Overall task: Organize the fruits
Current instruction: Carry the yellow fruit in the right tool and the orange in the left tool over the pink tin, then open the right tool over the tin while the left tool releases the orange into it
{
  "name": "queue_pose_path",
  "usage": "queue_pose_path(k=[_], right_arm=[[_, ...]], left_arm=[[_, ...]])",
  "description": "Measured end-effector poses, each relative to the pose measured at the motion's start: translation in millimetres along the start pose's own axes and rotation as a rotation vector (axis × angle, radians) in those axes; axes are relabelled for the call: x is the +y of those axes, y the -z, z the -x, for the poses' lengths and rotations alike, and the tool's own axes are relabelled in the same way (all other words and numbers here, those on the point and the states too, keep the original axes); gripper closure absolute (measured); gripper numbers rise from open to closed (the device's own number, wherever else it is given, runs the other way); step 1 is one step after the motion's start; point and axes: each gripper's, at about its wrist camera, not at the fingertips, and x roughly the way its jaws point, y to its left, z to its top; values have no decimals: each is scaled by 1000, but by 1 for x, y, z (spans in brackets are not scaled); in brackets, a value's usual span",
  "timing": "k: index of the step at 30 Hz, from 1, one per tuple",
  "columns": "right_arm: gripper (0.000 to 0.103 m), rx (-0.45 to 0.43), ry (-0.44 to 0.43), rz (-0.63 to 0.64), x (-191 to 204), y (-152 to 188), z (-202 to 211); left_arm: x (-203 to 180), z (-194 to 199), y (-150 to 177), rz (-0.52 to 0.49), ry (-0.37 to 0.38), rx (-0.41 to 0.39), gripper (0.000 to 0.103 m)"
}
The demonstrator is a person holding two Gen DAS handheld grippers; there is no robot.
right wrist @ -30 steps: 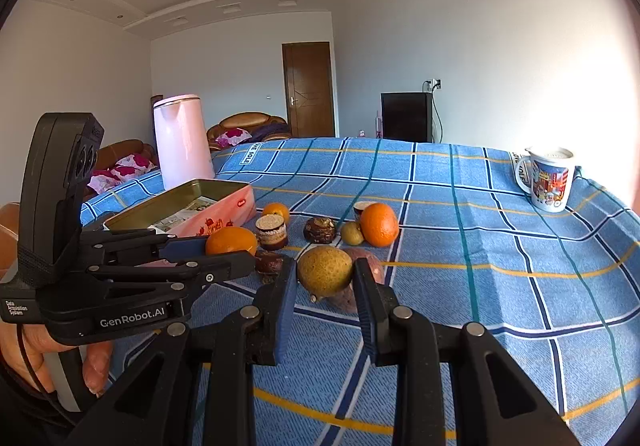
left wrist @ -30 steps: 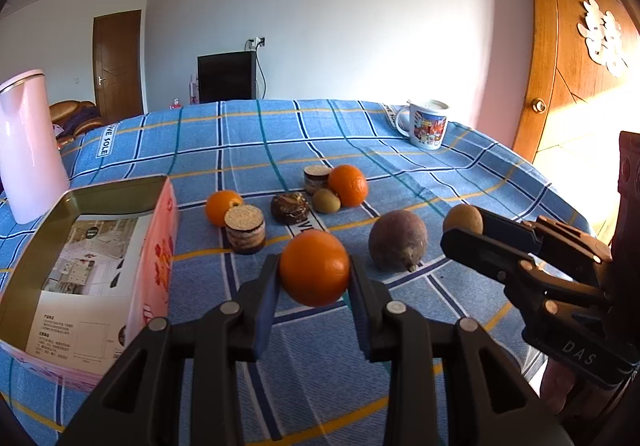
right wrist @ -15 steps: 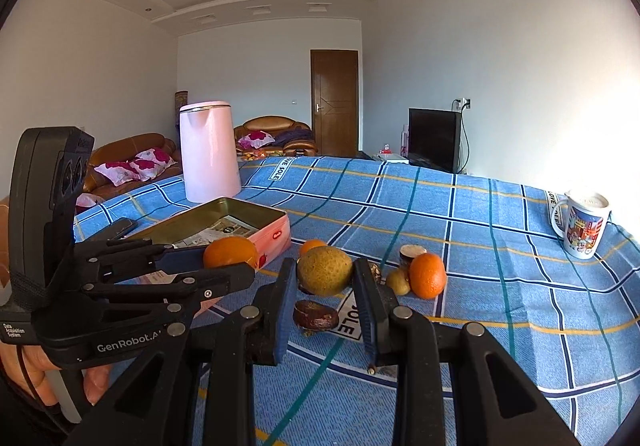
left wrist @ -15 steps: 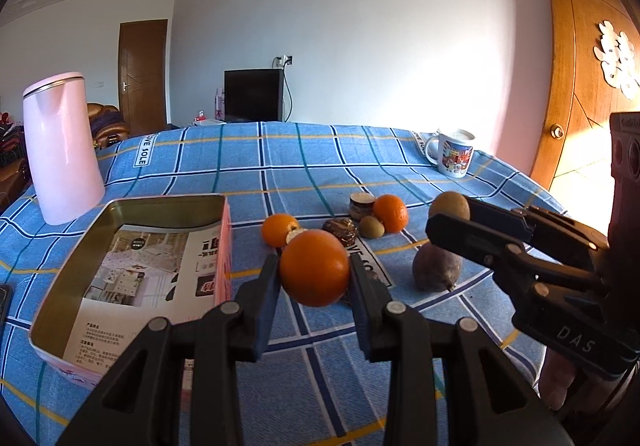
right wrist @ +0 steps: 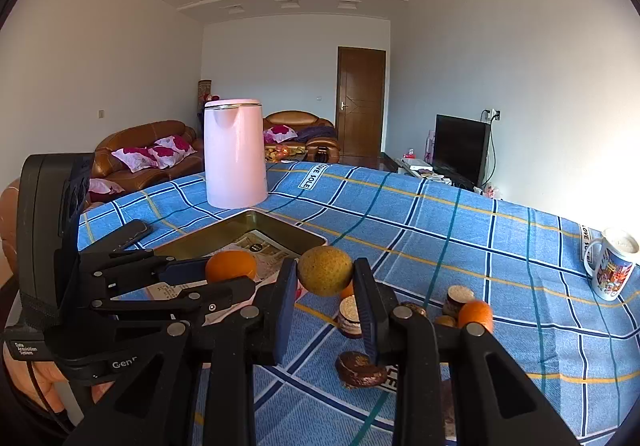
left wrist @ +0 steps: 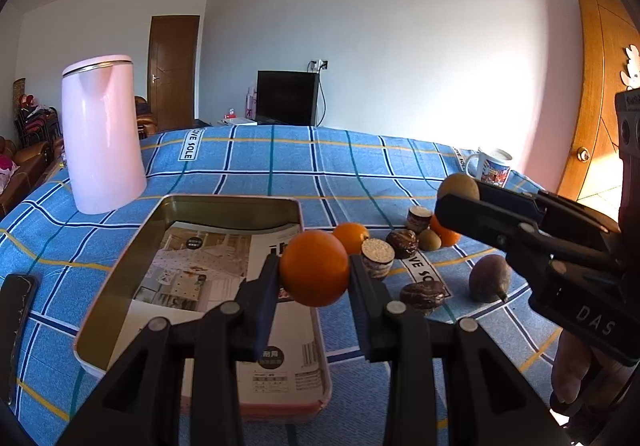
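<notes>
Bright daylight, right-side glare, fisheye edges

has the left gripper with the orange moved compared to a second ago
Yes. The left gripper, shut on the orange, has swung leftward: the open tin sat off to its left, and now lies directly under the fingers.

Your worktop (left wrist: pixel 400 174), under a blue checked cloth, carries a tall pink kettle (left wrist: pixel 102 134), an open gold-lined rectangular tin (left wrist: pixel 120 270), a dark flat phone (left wrist: pixel 16 310), a printed white mug (left wrist: pixel 492 166), two small oranges (left wrist: pixel 351 236), round brown cakes (left wrist: pixel 422 292), a small green-brown kiwi (left wrist: pixel 430 240) and a purple-brown passion fruit (left wrist: pixel 489 278).
</notes>
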Motion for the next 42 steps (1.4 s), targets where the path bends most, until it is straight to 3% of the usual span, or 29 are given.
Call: queue_pose_path(k=[14, 42], right_arm=[[73, 51, -54, 61, 37, -19, -51], [73, 224, -112, 119, 74, -8, -112]], left_arm=[[44, -8, -4, 48, -64, 11, 68], [85, -19, -1, 100, -130, 65, 68]])
